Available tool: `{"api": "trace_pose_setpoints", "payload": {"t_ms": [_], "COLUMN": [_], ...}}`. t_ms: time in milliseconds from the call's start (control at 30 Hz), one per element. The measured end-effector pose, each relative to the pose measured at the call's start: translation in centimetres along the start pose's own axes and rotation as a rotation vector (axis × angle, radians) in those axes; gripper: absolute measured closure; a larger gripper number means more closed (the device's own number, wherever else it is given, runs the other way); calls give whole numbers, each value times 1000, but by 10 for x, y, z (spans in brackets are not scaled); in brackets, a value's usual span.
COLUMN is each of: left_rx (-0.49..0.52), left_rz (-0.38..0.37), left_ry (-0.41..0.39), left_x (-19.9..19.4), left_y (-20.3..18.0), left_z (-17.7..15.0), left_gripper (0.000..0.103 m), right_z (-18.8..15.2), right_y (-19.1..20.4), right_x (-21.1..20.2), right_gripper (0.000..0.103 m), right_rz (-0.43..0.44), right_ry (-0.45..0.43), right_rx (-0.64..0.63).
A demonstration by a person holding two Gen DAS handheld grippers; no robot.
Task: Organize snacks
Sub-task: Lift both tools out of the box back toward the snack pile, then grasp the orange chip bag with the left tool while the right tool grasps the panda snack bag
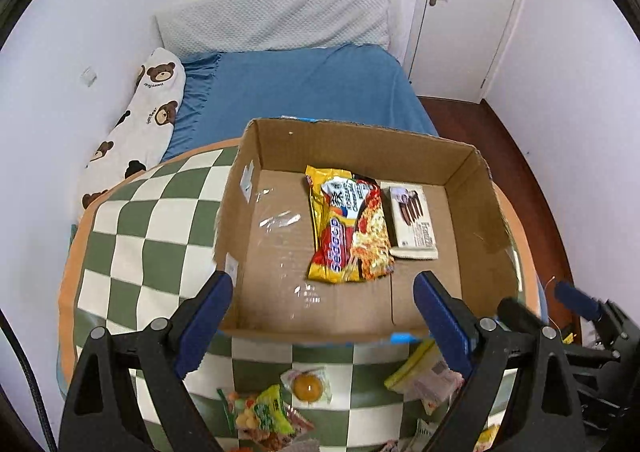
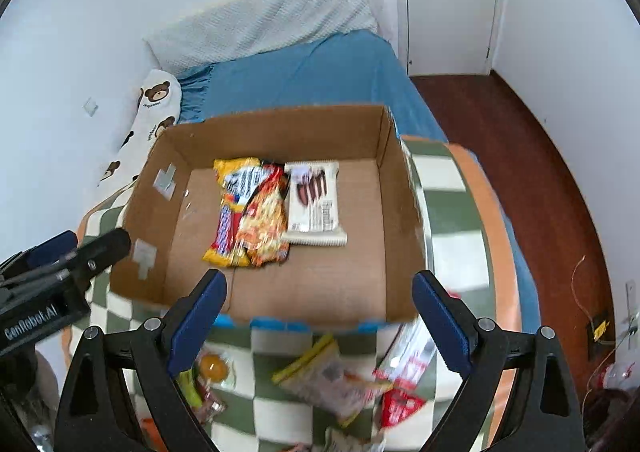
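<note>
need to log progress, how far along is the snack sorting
Done: a noodle pack and a biscuit pack lie in the box. In hand: nothing; the left gripper and right gripper are open and empty. Left: several loose snacks on the checkered cloth.

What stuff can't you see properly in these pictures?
- Snacks on the checkered cloth: in the left wrist view, the bottom edge cuts off the green packet.
- Red packet: right wrist view, too blurred to read.
- Yellow noodle pack: its print is too small to read there.
- Floor corner: right wrist view, the wires are too small.
</note>
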State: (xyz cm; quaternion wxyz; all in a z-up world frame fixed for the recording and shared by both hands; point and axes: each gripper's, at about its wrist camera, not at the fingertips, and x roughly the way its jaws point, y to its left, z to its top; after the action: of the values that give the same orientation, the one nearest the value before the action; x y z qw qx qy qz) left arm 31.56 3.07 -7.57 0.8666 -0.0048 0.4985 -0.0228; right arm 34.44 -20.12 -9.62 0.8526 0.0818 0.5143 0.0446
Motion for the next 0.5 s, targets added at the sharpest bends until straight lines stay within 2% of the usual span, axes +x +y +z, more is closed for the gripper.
{"api": "trace_pose_setpoints", "payload": {"t_ms": [133, 300, 400, 433, 500], "left_rx": [32, 155, 221, 217, 144], "left_rz": [1, 83, 149, 159, 152], "left_ry": [26, 135, 255, 312, 429], "left_x": [-9, 6, 24, 32, 47], "left_y": [11, 28, 45, 53, 76], "left_z": [-31, -95, -149, -167, -201], "left_gripper": [10, 10, 10, 10, 10], "right_z": [-33, -102, -136, -145, -164], "right_y": [0, 7, 11, 13, 16], "right_x": [1, 31, 48, 54, 65], "right_gripper": [7, 7, 7, 7, 7], "right_rz": [27, 65, 81, 86, 94], "right_ry": [81, 264, 339, 364, 414], "right_rx": [1, -7, 3, 6, 14]}}
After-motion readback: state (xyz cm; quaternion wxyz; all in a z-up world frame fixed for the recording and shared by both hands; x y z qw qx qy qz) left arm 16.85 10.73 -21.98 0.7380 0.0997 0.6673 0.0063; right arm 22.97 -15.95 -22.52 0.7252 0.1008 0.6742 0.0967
